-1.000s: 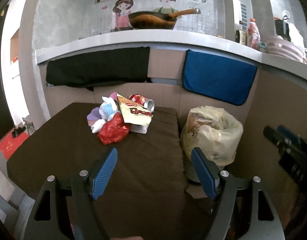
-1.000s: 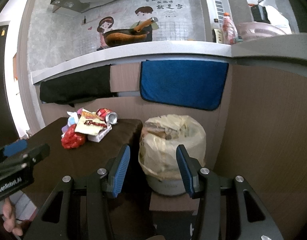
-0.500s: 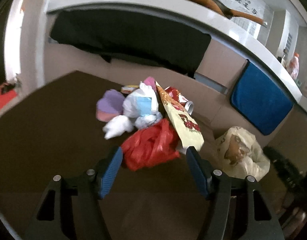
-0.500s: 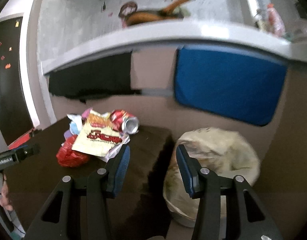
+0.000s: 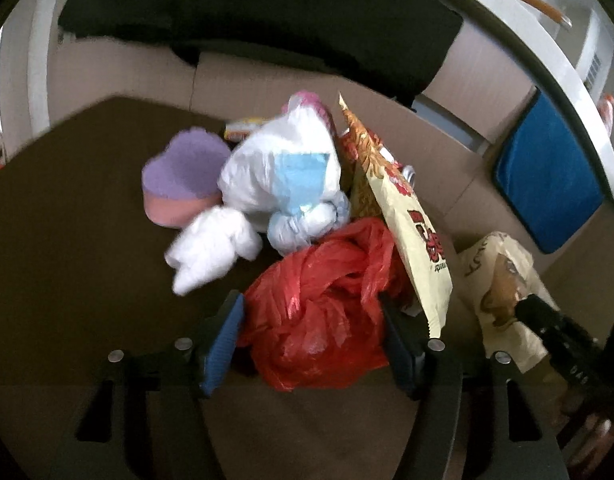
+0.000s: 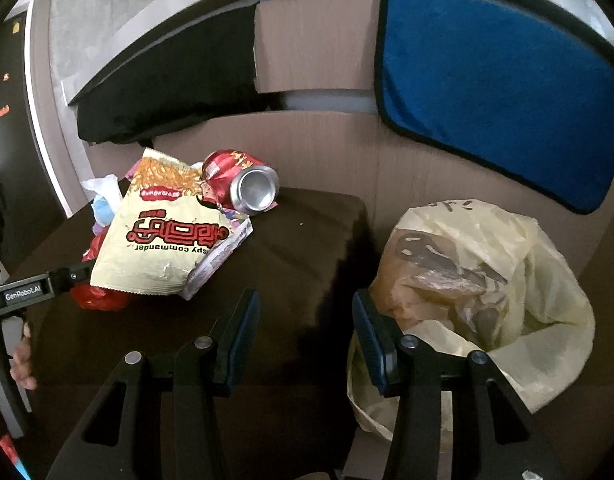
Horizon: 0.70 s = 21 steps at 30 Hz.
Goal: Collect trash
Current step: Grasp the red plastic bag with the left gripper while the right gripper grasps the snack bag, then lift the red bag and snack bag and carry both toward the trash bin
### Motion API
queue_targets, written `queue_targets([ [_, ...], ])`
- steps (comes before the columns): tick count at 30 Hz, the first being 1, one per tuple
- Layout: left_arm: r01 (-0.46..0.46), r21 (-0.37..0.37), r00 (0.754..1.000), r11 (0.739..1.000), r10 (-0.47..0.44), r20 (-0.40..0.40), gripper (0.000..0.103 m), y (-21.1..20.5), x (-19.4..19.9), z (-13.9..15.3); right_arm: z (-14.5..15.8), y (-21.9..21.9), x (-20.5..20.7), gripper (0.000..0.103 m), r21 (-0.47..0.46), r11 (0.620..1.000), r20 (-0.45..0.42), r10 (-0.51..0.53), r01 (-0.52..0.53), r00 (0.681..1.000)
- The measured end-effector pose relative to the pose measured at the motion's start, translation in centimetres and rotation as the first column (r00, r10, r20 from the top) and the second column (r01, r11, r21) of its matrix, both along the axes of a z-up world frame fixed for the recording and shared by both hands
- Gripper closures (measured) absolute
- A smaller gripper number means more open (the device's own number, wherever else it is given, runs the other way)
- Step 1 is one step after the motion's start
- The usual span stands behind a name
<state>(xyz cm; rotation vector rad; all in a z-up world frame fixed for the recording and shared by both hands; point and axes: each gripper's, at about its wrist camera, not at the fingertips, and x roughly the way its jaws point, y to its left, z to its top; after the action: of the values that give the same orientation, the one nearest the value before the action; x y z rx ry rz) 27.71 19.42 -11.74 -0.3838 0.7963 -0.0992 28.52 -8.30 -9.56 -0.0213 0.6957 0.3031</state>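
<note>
A trash pile lies on the brown table (image 5: pixel 67 280). In the left wrist view my left gripper (image 5: pixel 311 340) is open with its fingers on either side of a crumpled red plastic bag (image 5: pixel 327 312), not closed on it. Behind it lie a white tissue wad (image 5: pixel 215 252), a white and blue bag (image 5: pixel 287 176), a purple and pink sponge (image 5: pixel 183 180) and a yellow snack bag (image 5: pixel 407 232). In the right wrist view my right gripper (image 6: pixel 305 340) is open and empty over the table's right edge, beside the bin with a yellow liner (image 6: pixel 479 280). The snack bag (image 6: pixel 163 232) and a red can (image 6: pixel 243 180) lie ahead left.
A black cloth (image 6: pixel 175 80) and a blue cloth (image 6: pixel 499 88) hang from the counter ledge behind the table. The bin stands on the floor right of the table, and it also shows in the left wrist view (image 5: pixel 503 280). The left gripper's body (image 6: pixel 31 292) reaches in from the left.
My left gripper has moved forward and down to the trash pile, and its fingers now flank the red bag. My right gripper has moved forward and tilted down towards the table edge and bin.
</note>
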Motion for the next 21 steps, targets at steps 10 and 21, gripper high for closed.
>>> queue_targets([
  [10,-0.035,-0.012,0.999,0.999,0.035,0.026,0.055,0.5,-2.8,3.2,2.6,3.6,1.5,0.057,0.081,0.975,-0.024,0.21,-0.207,0.977],
  [21,-0.129,0.026,0.988,0.991,0.126,0.085,0.055,4.7,-7.3,6.4,3.1,8.3,7.0,0.058,0.114,0.921,-0.078,0.382,-0.372,0.921],
])
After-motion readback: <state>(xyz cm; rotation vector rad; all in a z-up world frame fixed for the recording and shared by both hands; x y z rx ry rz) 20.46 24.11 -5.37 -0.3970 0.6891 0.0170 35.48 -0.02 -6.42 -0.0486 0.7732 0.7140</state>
